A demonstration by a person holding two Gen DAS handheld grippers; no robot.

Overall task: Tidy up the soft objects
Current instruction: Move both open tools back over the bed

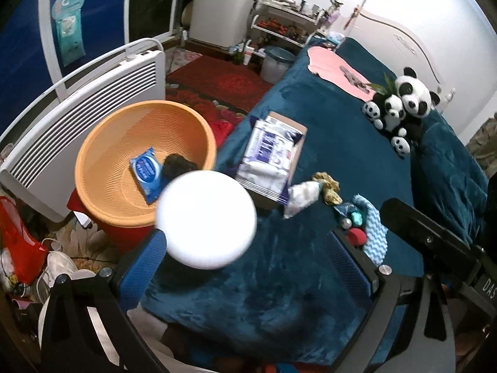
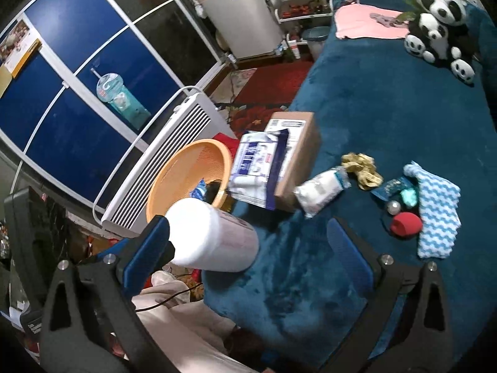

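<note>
A white plastic tub (image 1: pixel 205 217) hangs at the bed's edge, just past the left finger of my left gripper (image 1: pixel 248 242), which is open. I cannot tell what holds it up. From the right wrist the tub (image 2: pixel 211 236) lies on its side beside my open right gripper (image 2: pixel 248 227), not between its fingers. The orange basket (image 1: pixel 102 143) beside the bed holds a blue wipes pack (image 1: pixel 146 174) and a dark lump. On the blue blanket lie a white packet (image 2: pixel 320 192), a yellow scrunchie (image 2: pixel 363 168), a red ball (image 2: pixel 405 223) and a zigzag cloth (image 2: pixel 438 208).
A cardboard box (image 2: pixel 301 155) with a large wipes pack (image 2: pixel 257 168) on it sits near the bed's edge. Panda plushes (image 1: pixel 400 102) and a pink cloth (image 1: pixel 335 68) lie farther back. A white heater (image 1: pixel 93 105) stands behind the basket. Clutter covers the floor.
</note>
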